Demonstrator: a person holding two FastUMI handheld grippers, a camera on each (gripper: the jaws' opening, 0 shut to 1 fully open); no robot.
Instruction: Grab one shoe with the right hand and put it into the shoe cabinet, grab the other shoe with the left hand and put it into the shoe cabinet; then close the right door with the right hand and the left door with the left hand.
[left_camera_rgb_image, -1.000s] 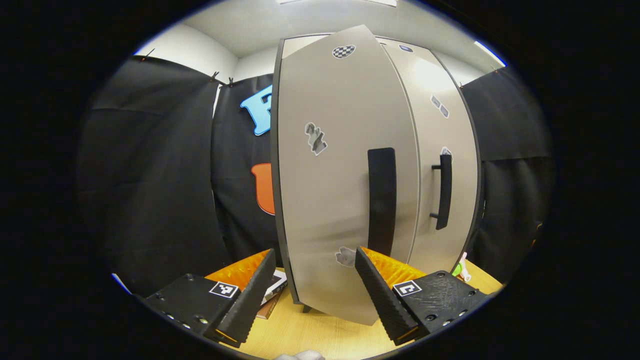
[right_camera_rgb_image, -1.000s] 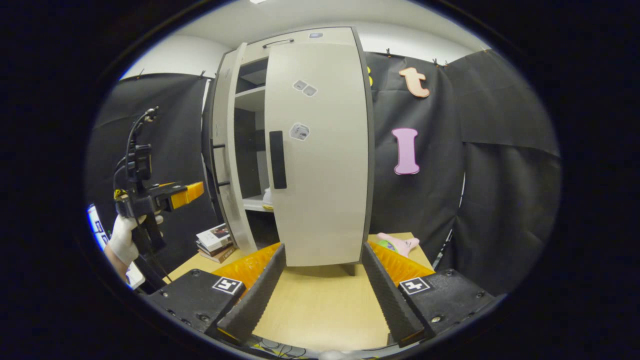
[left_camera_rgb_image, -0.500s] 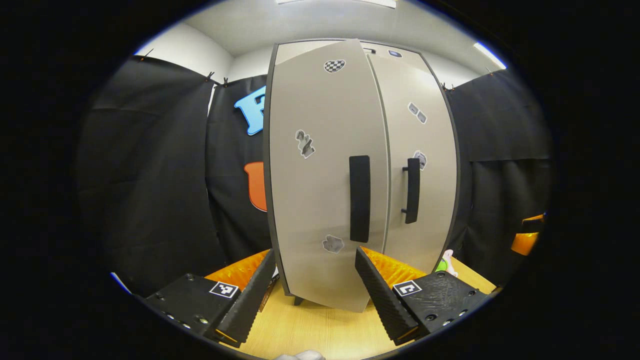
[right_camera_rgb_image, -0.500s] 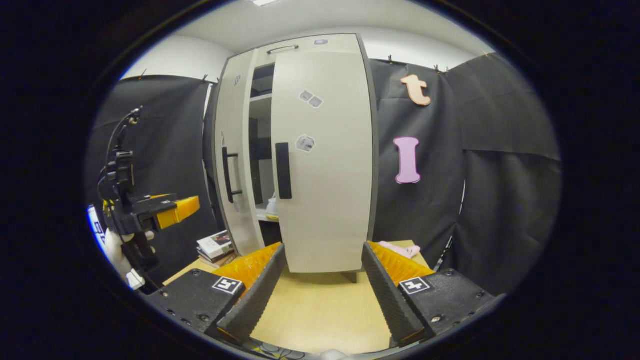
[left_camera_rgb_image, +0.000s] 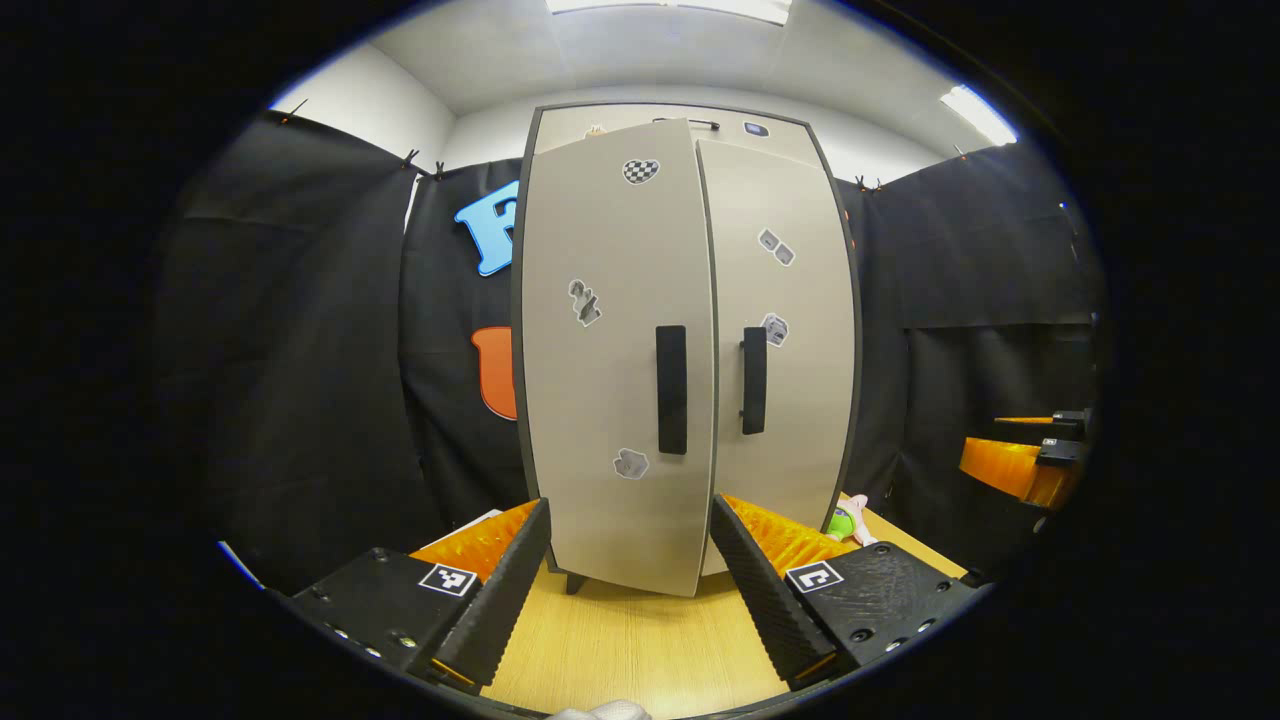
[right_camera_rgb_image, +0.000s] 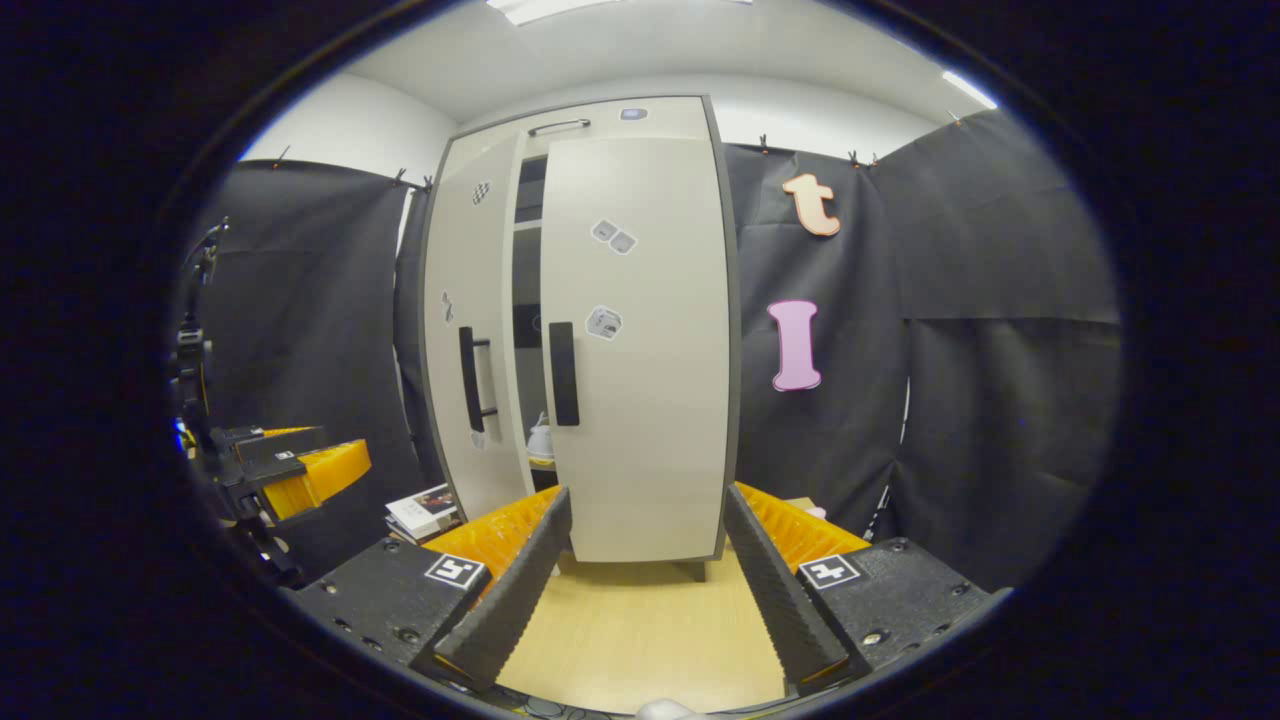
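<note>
- Two pale grey cabinet doors: right door flush; left door ajar, a gap between them.
- One white shoe, shelved inside, seen through the gap.
- My left gripper: spread, empty, facing the left door to push.
- My right gripper: spread, empty, over the wooden tabletop.

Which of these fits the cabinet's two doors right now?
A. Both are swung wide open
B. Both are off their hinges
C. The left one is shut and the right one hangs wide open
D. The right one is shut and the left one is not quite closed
D: in the right gripper view the right door lies flat on the cabinet, while a dark gap remains beside the left door, with a shoe visible through it.
</note>
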